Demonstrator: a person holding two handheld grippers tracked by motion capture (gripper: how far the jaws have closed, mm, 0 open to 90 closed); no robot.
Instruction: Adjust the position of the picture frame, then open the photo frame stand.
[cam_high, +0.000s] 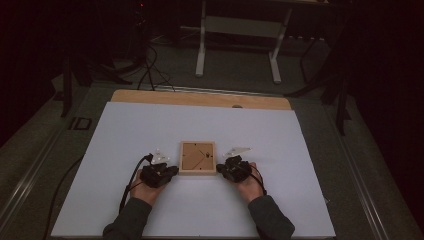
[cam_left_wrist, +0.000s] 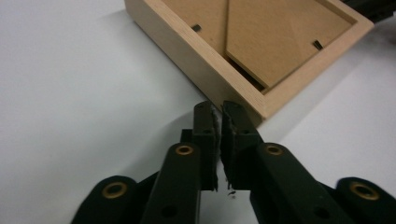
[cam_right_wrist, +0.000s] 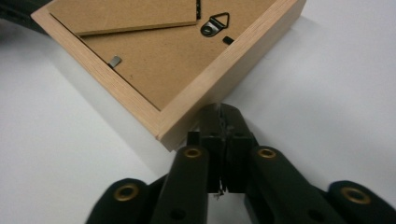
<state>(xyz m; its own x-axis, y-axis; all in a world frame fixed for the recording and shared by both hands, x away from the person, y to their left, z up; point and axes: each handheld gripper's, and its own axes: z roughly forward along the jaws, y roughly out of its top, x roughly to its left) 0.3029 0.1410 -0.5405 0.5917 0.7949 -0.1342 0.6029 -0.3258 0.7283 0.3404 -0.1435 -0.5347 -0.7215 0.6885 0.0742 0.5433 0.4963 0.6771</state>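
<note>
Apparently unmarked: wooden frame (cam_high: 198, 158) back, black hanger (cam_right_wrist: 215, 23).

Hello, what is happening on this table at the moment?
A person sits at a white table with a two-jaw gripper in each hand. A small wooden picture frame lies face down between them, its brown backing board, stand and hanging hook turned up. The left gripper rests at the frame's left side and the right gripper at its right side, each pointing at a near corner. Both pairs of jaws are almost closed with nothing between them, so the frame is not held yet.
</note>
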